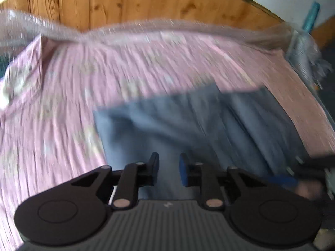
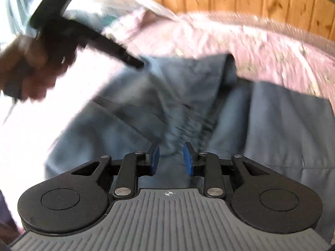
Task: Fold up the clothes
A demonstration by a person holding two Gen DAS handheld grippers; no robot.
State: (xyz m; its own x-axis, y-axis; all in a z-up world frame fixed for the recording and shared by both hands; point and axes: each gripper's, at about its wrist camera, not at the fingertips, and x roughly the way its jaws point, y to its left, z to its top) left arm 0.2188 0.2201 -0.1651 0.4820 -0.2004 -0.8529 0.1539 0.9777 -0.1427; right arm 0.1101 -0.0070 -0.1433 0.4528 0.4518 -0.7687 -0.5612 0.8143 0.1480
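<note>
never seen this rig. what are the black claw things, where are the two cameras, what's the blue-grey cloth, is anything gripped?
No robot arm here: a person holds a two-finger gripper in each hand, and each gripper carries a fisheye camera looking forward along its fingers. The black linkages with blue pads at the bottom of each picture are that camera's own gripper.

Left wrist view: the left gripper hangs over a blue-grey garment lying on a pink bedspread, with wood panelling behind. Its jaws stand apart and nothing is visibly pinched.

Right wrist view: the right gripper has bunched folds of the same garment between its pads; blur hides whether they press. The person's left hand is at upper left.
</note>
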